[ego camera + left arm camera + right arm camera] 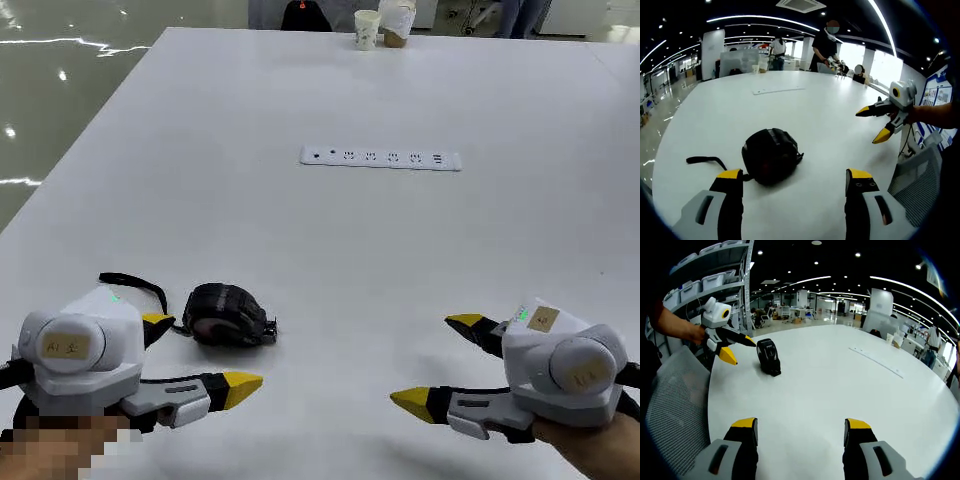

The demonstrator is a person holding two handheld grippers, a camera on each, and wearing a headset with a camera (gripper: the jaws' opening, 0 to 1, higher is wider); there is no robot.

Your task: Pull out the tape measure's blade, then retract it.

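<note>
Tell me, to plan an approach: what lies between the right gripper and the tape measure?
Bare white table, in the head view, from the right gripper to the tape measure.

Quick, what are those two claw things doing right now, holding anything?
Left gripper: open, holding nothing; the tape measure lies untouched just ahead.
Right gripper: open, holding nothing.

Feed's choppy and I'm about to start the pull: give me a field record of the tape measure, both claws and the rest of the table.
tape measure: black, lying on the white table, not yet pulled out
strap: black loop trailing from its left side
left claw: open, empty, close to the tape measure, not gripping it
right claw: open, empty, well apart from it
power strip: white, mid-table
paper cups: far edge
</note>
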